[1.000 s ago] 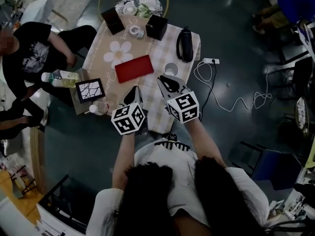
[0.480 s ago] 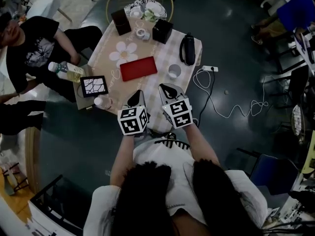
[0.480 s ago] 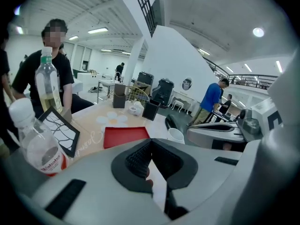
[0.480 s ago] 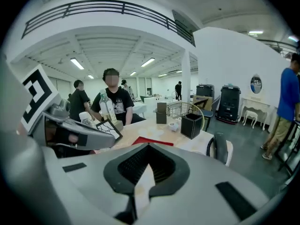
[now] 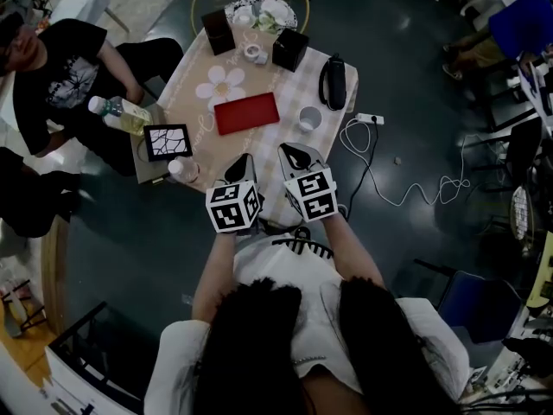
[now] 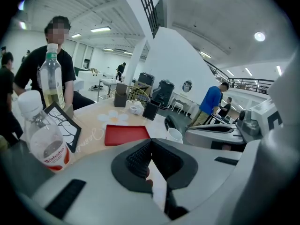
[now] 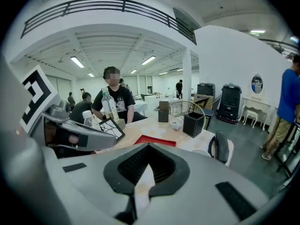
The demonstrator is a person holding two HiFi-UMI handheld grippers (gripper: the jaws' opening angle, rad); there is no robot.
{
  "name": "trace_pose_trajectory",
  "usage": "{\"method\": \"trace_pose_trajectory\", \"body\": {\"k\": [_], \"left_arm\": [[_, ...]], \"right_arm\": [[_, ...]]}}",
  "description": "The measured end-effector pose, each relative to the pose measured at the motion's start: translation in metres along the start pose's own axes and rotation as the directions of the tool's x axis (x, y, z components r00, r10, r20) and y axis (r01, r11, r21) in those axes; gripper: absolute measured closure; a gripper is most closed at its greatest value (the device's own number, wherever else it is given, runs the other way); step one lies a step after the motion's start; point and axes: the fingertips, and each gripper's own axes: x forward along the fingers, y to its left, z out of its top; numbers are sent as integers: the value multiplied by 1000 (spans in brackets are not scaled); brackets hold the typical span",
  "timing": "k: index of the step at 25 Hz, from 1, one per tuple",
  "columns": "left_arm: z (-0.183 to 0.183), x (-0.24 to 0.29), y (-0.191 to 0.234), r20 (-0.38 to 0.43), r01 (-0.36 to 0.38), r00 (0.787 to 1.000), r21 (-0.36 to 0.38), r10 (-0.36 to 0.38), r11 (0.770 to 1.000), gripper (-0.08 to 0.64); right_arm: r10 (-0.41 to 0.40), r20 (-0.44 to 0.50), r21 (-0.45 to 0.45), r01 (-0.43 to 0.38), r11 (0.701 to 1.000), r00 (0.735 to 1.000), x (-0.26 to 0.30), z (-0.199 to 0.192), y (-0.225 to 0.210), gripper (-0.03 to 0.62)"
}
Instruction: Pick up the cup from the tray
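Observation:
A white cup (image 5: 308, 118) stands on the table just right of an empty red tray (image 5: 246, 113), not on it. It also shows in the left gripper view as the cup (image 6: 174, 134) beside the tray (image 6: 125, 135). My left gripper (image 5: 244, 164) and right gripper (image 5: 294, 156) hover side by side over the table's near edge, short of both. Each is shut with nothing between its jaws, as seen on the left gripper (image 6: 151, 143) and the right gripper (image 7: 149, 146). In the right gripper view the tray (image 7: 157, 140) peeks over the jaws.
A black flask-like case (image 5: 334, 81) lies at the table's right edge. Two black boxes (image 5: 218, 33) (image 5: 289, 50) and small white dishes stand at the far end. A picture frame (image 5: 167, 141) and bottles (image 5: 183, 171) (image 5: 121, 115) sit left, by a seated person (image 5: 60, 67). A cable (image 5: 370, 118) lies on the floor.
Both grippers have drawn back a little toward the table's near edge and now hold still. The head view has shifted slightly. The cup and tray have not moved.

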Motion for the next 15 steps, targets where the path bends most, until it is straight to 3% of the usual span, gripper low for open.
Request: {"method": "trace_pose_trajectory", "body": {"k": [15], "left_arm": [[2, 7, -8, -2, 16, 1000, 10, -16, 1000, 554]], "right_arm": [[14, -22, -5, -15, 1000, 1000, 1, -5, -4, 586]]}}
